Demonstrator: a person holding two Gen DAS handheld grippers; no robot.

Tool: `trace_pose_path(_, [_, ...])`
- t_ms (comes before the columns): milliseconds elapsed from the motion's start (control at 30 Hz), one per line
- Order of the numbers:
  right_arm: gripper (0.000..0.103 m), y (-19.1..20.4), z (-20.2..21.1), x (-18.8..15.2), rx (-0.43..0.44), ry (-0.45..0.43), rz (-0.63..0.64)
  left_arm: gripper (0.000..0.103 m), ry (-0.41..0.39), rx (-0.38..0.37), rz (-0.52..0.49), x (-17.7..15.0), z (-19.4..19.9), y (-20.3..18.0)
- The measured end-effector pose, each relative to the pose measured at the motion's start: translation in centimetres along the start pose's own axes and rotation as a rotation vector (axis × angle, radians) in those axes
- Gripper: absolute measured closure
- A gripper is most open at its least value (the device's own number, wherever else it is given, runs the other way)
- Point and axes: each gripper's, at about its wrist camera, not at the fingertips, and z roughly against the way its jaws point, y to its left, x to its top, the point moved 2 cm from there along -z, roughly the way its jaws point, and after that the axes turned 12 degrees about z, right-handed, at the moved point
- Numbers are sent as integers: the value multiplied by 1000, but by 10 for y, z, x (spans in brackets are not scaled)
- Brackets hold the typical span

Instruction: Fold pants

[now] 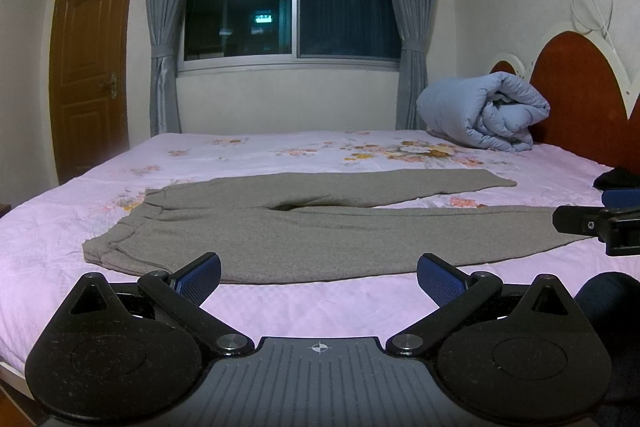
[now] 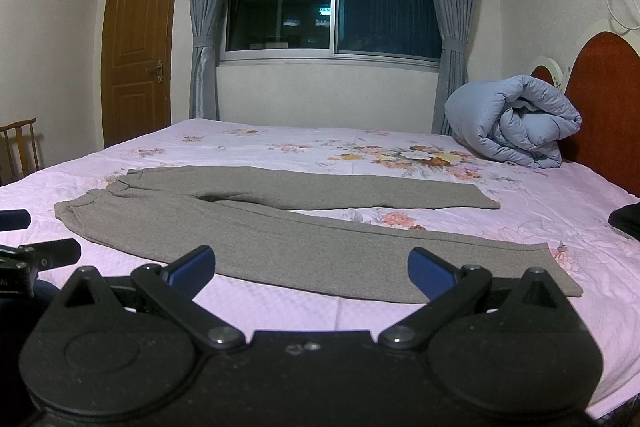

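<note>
A pair of grey pants (image 1: 304, 227) lies flat and unfolded on the pink floral bedsheet (image 1: 280, 151), waistband to the left and both legs running rightward, the farther leg angled slightly away from the nearer one. The left gripper (image 1: 319, 277) and the right gripper (image 2: 311, 269) each hover at the near edge of the bed with jaws spread wide, holding nothing. A rolled light-blue quilt (image 2: 516, 119) sits by the red headboard (image 2: 604, 95), and a dark item at the bed's right edge (image 2: 626, 217) may be more clothing.

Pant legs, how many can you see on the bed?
2. The far leg lies nearer the window; the near leg lies nearer the open right gripper. Both join at the waistband.
</note>
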Motion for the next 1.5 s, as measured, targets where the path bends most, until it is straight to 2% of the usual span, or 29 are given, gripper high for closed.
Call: trace_pose_path(1500, [6, 0, 0, 0, 0, 0, 0, 0, 5, 9, -6, -3, -5, 14])
